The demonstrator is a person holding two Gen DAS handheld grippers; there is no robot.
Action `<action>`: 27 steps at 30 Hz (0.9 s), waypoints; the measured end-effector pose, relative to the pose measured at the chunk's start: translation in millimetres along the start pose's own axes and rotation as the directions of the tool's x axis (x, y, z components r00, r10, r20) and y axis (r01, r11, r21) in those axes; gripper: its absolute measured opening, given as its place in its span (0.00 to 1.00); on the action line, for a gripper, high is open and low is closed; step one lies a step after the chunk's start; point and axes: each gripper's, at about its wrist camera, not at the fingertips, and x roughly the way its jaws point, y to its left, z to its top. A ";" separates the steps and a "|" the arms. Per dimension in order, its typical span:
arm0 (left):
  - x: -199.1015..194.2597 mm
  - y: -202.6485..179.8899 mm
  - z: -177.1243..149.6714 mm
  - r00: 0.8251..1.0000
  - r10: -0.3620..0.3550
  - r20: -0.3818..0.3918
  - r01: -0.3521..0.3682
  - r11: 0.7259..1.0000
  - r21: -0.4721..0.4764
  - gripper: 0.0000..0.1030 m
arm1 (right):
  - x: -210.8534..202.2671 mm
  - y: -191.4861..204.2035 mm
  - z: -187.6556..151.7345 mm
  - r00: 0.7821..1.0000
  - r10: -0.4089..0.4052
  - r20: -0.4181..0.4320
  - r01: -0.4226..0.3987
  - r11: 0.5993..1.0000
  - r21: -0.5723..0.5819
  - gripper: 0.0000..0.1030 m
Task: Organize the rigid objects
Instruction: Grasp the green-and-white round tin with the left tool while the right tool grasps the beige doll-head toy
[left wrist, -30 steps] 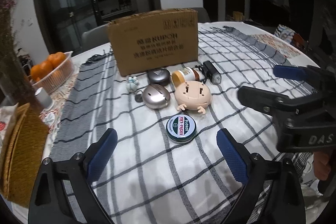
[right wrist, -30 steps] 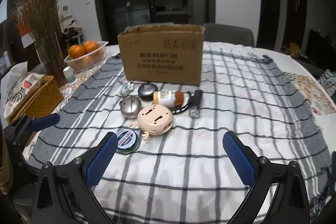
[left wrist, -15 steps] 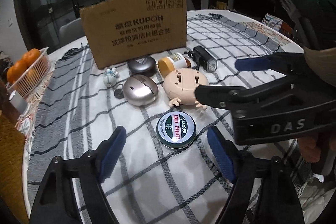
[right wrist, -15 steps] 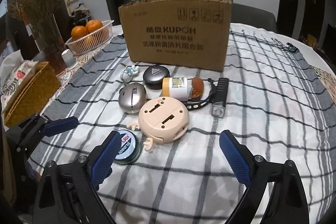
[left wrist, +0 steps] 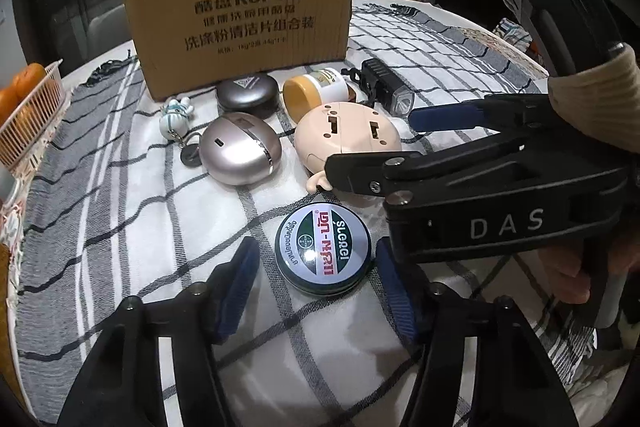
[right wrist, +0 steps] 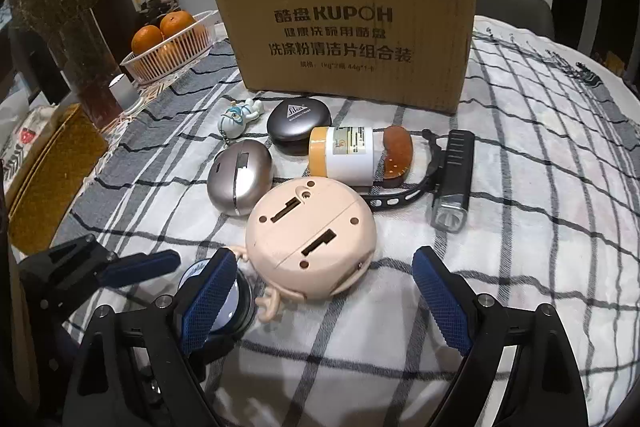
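Tin [left wrist: 323,249] sits between spread left gripper [left wrist: 316,283] jaws, mostly hidden in right view. Right gripper [right wrist: 324,297] jaws spread around pink toy [right wrist: 311,243]; toy's front hidden.

Balm tin [right wrist: 236,303] half hidden behind gripper finger [right wrist: 208,301].

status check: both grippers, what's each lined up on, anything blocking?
Left gripper open, jaws either side of green tin, no contact. Right gripper open, lined up on beige round toy. Right gripper's body crowds the tin's right side.
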 end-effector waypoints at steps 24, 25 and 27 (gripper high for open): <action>5.8 7.2 -0.5 1.000 0.011 -0.014 -0.012 0.999 -0.047 0.49 | 20.1 0.2 4.7 0.994 0.104 -0.018 -0.104 0.994 0.025 0.66; 4.8 8.1 -1.3 1.000 0.020 -0.015 -0.021 0.998 -0.052 0.49 | 19.6 0.2 4.4 0.995 0.098 -0.018 -0.097 0.995 0.028 0.66; 2.5 9.9 -2.3 0.999 0.032 -0.013 -0.033 0.998 -0.062 0.49 | 17.5 -0.6 3.2 0.996 0.086 -0.017 -0.086 0.996 0.037 0.66</action>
